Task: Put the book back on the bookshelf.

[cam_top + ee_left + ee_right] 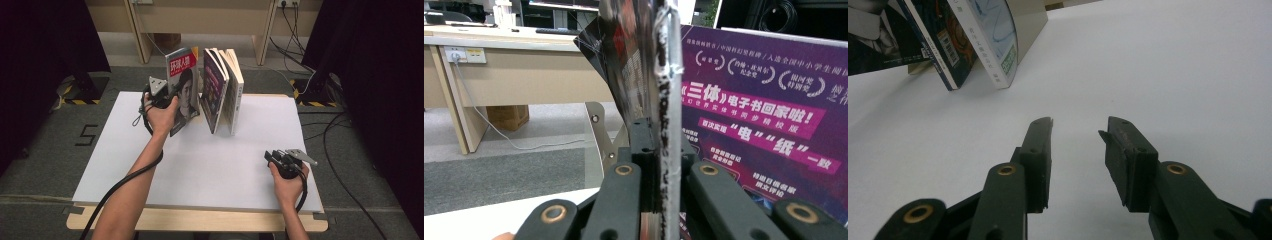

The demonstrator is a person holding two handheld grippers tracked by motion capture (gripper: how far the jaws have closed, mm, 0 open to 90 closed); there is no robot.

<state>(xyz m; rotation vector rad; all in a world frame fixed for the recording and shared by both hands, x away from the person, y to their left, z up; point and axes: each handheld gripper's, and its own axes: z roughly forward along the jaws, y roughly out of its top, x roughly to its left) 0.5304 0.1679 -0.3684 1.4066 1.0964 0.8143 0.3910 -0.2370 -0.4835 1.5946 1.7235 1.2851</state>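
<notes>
Right gripper (270,156) sits low on the white table (240,165) near my side, jaws apart, nothing between them; the right gripper view confirms the gap over bare tabletop (1148,75). Left gripper (172,95) is clamped on the magazine (182,90), gripping its edge; in the left gripper view the jaws pinch the magazine's edge (659,100). Magazine stands tilted at the table's far middle, bottom edge on the table. Just right of it stand the purple-covered book (214,85) and the white book (235,90), upright, leaning together.
</notes>
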